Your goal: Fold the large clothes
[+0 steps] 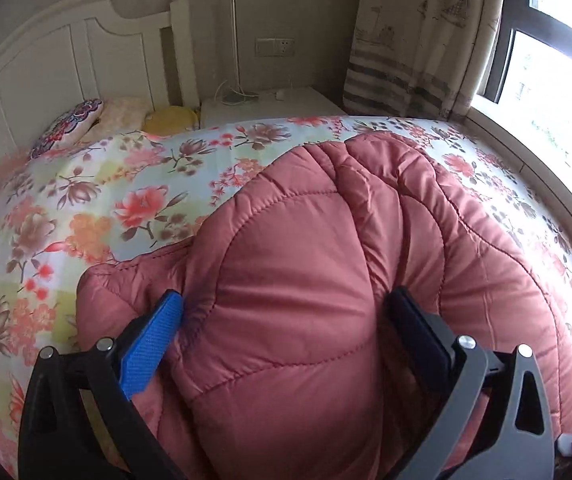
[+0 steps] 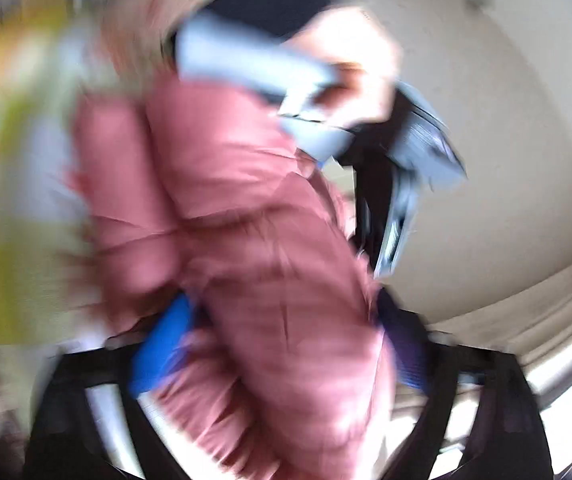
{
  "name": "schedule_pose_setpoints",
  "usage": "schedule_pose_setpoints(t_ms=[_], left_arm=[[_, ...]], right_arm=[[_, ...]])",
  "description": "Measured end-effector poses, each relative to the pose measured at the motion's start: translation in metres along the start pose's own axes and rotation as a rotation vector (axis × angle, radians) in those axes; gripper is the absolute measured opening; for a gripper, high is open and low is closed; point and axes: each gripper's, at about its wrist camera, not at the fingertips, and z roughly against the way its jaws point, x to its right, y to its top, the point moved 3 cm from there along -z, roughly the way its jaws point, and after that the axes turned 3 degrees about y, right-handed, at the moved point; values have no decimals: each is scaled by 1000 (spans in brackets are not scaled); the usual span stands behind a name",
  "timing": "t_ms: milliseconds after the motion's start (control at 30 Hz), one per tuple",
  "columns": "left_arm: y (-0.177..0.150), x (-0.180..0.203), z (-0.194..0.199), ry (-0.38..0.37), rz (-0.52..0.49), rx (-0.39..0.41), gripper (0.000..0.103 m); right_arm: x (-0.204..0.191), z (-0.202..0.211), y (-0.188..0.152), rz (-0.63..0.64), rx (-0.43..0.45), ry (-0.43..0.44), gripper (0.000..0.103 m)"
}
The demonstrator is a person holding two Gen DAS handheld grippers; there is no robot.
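A floral bedspread [image 1: 98,208] covered the bed, with headboard [image 1: 46,64], nightstand [image 1: 270,104] and window [image 1: 558,72] beyond. The pink quilted jacket [image 1: 306,280] lay bunched mid-bed between the left hand-held gripper's [image 1: 286,312] spread jaws. The right hand-held gripper [image 2: 286,336], blurred, also straddled it; grip unclear.

We see a pink quilted padded coat [image 1: 306,280], puffy and bunched, lying across the floral bed [image 1: 86,208], filling the frame's lower centre.
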Motion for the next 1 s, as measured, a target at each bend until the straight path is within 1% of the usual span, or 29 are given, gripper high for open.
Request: schedule_pose_setpoints(t_ms=[33,67,100,133,167,200,233,267,300,333,367,400,433,467,533,600,633,667,700,767,800,833,900,933,967,1000], left_arm=[[-3,0,4,5,7,14,101],[-5,0,8,8,19,30,101],[-8,0,10,12,27,45,101],[-7,2,9,16,28,51,101],[-6,6,11,18,27,52,101],[-5,7,10,19,27,47,101],[-4,11,14,20,24,44,101],[-2,12,15,19,22,41,101],[-2,12,16,14,23,38,101],[-1,11,15,-1,29,30,101],[0,8,15,-20,35,21,101],[2,6,16,-53,38,4,101],[4,4,19,-58,37,-13,101],[6,2,23,-48,33,-19,101],[15,-2,42,-14,21,7,101],[27,-5,62,45,14,77,101],[30,-7,66,94,21,95,101],[32,-9,64,137,29,95,101],[29,-11,54,180,39,68,101],[15,-11,26,209,36,-23,101],[2,-8,9,229,28,-48,101],[-8,-8,2,241,34,-16,101],[-21,-14,0,232,79,45,101],[-24,-20,2,217,113,53,101],[-26,-25,3,207,146,60,101],[-28,-28,4,204,170,67,101]], right_arm=[[15,12,-2,-114,32,77,88],[37,23,-3,-258,82,158,85],[60,32,-4,-401,138,230,79],[80,35,-5,-512,178,279,77],[109,32,-10,-615,208,314,74],[127,27,-14,-686,217,330,69],[132,15,-2,-726,204,321,65],[129,3,10,-720,180,307,64],[120,2,15,-693,145,308,63],[106,-12,12,-657,62,329,63],[92,-19,-4,-617,-45,353,65],[71,-30,-6,-534,-100,295,65],[55,-42,0,-455,-97,212,65],[48,-33,-11,-422,-99,163,65],[44,-29,-8,-434,-101,149,65],[44,-27,-6,-427,-96,165,65],[46,-25,-8,-432,-93,175,65],[44,-25,-11,-437,-90,183,65],[35,-28,-20,-438,-87,184,65],[36,-48,-30,-438,-81,187,65],[37,-45,-31,-440,-69,197,65],[39,-63,-32,-450,-56,214,65],[51,-51,-35,-490,-21,278,65],[60,-46,-36,-523,3,326,65],[72,-40,-37,-562,28,353,64],[87,-34,-37,-607,59,351,64]])
